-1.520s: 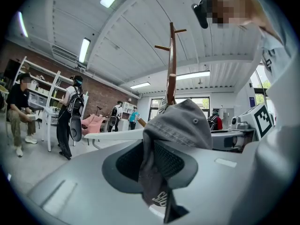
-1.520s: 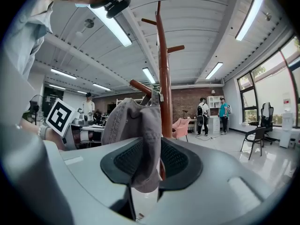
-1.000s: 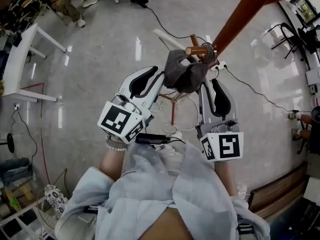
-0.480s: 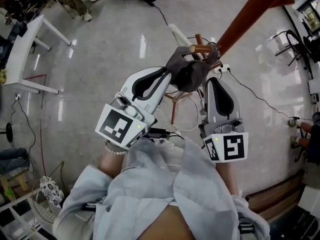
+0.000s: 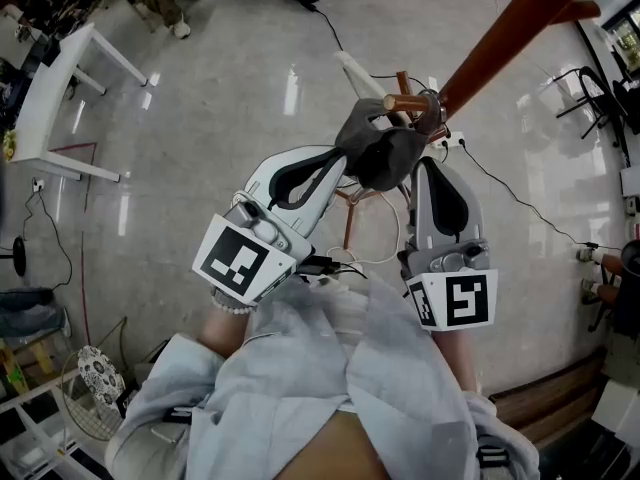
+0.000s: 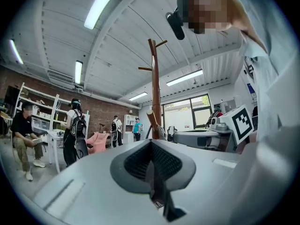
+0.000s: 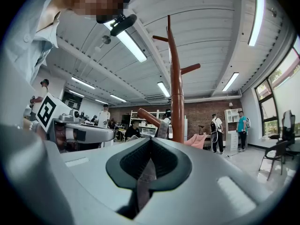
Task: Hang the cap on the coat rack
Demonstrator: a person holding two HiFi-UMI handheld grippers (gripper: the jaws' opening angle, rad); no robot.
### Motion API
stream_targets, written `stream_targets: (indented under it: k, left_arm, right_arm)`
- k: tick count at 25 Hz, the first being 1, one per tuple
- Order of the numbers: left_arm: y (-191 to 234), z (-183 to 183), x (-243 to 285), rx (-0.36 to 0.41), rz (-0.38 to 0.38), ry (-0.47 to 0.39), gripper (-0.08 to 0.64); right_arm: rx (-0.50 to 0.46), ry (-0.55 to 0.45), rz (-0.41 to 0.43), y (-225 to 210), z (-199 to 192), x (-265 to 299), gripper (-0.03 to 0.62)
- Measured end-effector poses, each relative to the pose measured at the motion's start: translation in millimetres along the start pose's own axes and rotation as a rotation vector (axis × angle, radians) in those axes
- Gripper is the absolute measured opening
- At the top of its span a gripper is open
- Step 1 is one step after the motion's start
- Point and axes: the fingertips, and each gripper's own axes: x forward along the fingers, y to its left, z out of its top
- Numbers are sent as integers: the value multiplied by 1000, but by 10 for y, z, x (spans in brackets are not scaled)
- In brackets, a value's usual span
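The cap (image 5: pixel 380 153), dark grey, is seen from the head view bunched at the coat rack (image 5: pixel 500 38), against the short peg (image 5: pixel 400 101) that juts left from the brown pole. Whether the cap bears on the peg or is only held up to it cannot be determined; the contact is covered by the fabric itself.

The left gripper (image 5: pixel 338 168) is raised to the cap from the near left. Its jaws are clenched, and in the left gripper view a dark strip of cap fabric is pinched between the pads. The right gripper (image 5: pixel 425 163) is raised just to the right of it. Its jaws are likewise clenched, with a paler grey fold of the cap trapped between them in the right gripper view. In the head view both sets of jaw tips are hidden under the cap.

The pole's top is cut off by the upper frame edge, and its lower part is masked by the cap and grippers.

A white table (image 5: pixel 40 98) stands at the far left, only partly in frame. A dark cable (image 5: pixel 520 193) lies across the floor to the right. Several people are seen in the background of both gripper views, too small for detail.
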Motion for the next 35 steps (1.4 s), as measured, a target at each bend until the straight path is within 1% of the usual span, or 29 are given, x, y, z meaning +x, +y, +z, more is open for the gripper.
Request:
stream_targets:
  k: [16, 29, 33, 35]
  left_arm:
    - [-11, -94, 57, 0, -4, 30, 3]
    - [2, -78, 74, -2, 2, 22, 3]
    - [-10, -118, 71, -13, 1, 46, 3]
    - [-2, -110, 72, -9, 3, 31, 3]
  right_arm:
    - [-25, 33, -2, -66, -81, 0, 6]
    - [-32, 49, -8, -73, -110, -9, 6]
    - [-37, 49, -6, -68, -106, -6, 6]
    - [-38, 48, -5, -61, -104, -1, 6]
